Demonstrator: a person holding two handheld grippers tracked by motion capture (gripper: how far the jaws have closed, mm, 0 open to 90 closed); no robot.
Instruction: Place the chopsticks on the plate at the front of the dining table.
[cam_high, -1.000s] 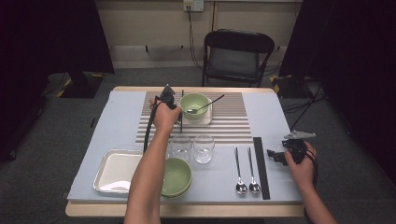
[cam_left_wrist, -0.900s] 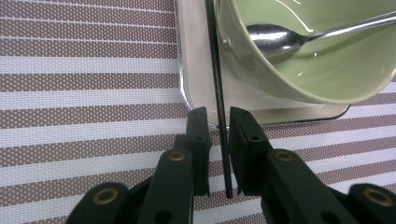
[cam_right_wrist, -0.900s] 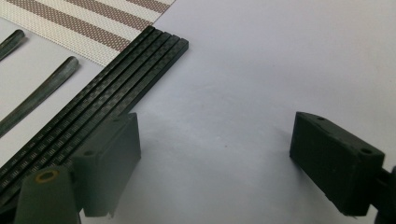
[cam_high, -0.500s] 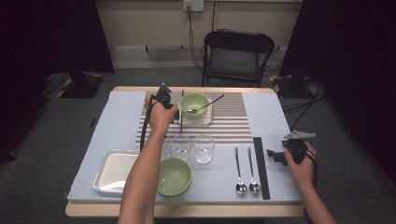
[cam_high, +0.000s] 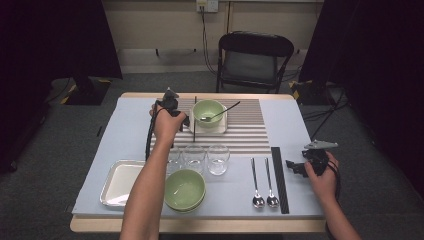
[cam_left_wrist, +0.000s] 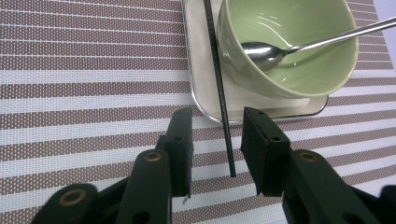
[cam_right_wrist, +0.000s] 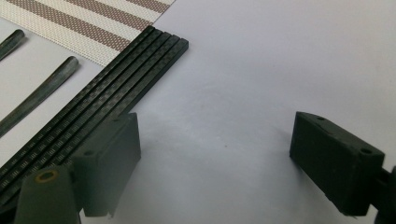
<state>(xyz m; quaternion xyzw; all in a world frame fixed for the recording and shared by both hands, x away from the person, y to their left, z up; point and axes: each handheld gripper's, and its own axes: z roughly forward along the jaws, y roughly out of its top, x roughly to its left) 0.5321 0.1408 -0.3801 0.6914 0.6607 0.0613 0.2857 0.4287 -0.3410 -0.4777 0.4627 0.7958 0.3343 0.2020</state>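
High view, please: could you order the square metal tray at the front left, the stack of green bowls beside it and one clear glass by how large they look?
1. Square metal tray.
2. Stack of green bowls, slightly smaller.
3. Clear glass, clearly smallest.

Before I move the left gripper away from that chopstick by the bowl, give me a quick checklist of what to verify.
1. Left gripper released: ok. Its jaws have just been opening, and the black chopstick lies between them with a gap on each side.
2. Chopstick at rest: ok. It lies across the small tray's rim onto the striped placemat.
3. Green bowl upright on the tray with the spoon inside: ok.
4. Drinking glasses near the forearm upright: ok.
5. Right gripper open beside the stacked chopsticks: ok.
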